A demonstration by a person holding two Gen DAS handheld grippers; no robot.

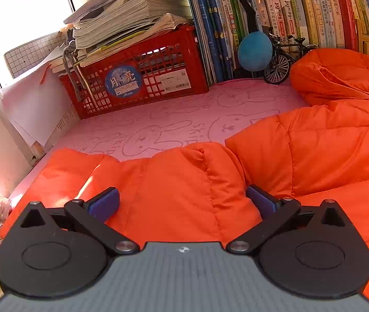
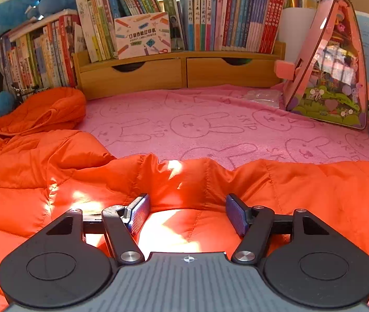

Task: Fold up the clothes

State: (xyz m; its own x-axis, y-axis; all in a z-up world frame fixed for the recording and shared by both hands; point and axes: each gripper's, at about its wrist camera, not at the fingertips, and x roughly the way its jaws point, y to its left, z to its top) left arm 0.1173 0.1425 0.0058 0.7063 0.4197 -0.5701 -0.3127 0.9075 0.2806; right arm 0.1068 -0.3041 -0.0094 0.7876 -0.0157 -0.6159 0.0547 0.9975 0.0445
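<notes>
The orange puffer jacket (image 1: 301, 156) sprawls over the pink bunny blanket (image 2: 210, 124), filling each frame's lower half. Left claw (image 1: 183, 202) and right claw (image 2: 187, 214) both gape wide above it, gripping nothing. It looks light, soft and slippery; pinch at stitched seams.
</notes>
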